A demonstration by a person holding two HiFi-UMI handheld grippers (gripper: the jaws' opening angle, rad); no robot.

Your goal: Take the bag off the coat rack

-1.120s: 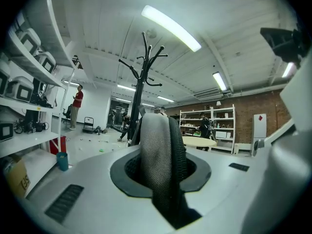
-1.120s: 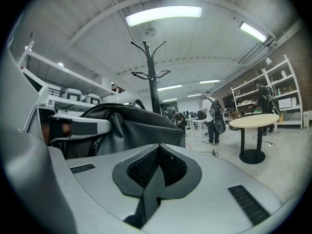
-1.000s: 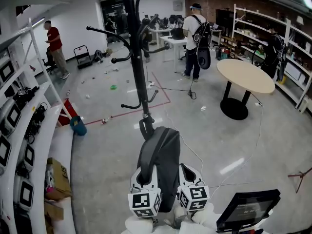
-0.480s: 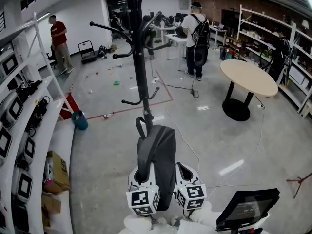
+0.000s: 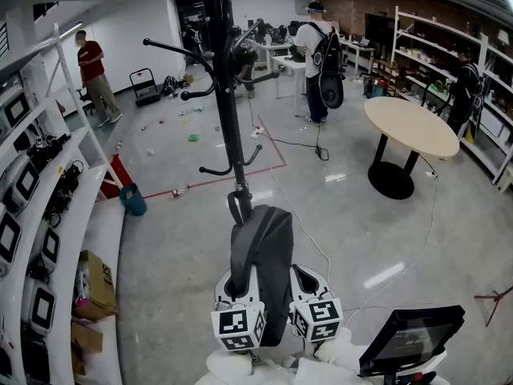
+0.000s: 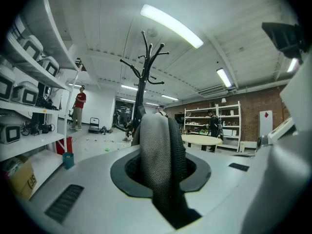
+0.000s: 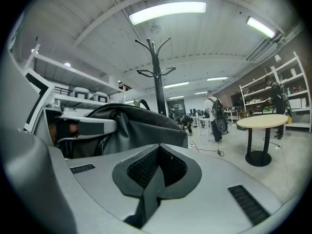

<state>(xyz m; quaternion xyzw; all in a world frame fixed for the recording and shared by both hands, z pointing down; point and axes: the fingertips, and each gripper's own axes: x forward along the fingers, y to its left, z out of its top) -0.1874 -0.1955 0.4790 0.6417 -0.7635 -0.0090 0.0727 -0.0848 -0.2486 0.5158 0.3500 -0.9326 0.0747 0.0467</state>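
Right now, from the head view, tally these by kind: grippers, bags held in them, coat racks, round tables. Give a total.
grippers: 2 (left gripper, right gripper)
bag held in them: 1
coat rack: 1
round table: 1
Total: 5

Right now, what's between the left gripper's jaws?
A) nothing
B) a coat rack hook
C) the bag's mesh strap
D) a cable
C: the left gripper view shows the left gripper shut on the mesh strap of the bag, with the coat rack standing farther back.
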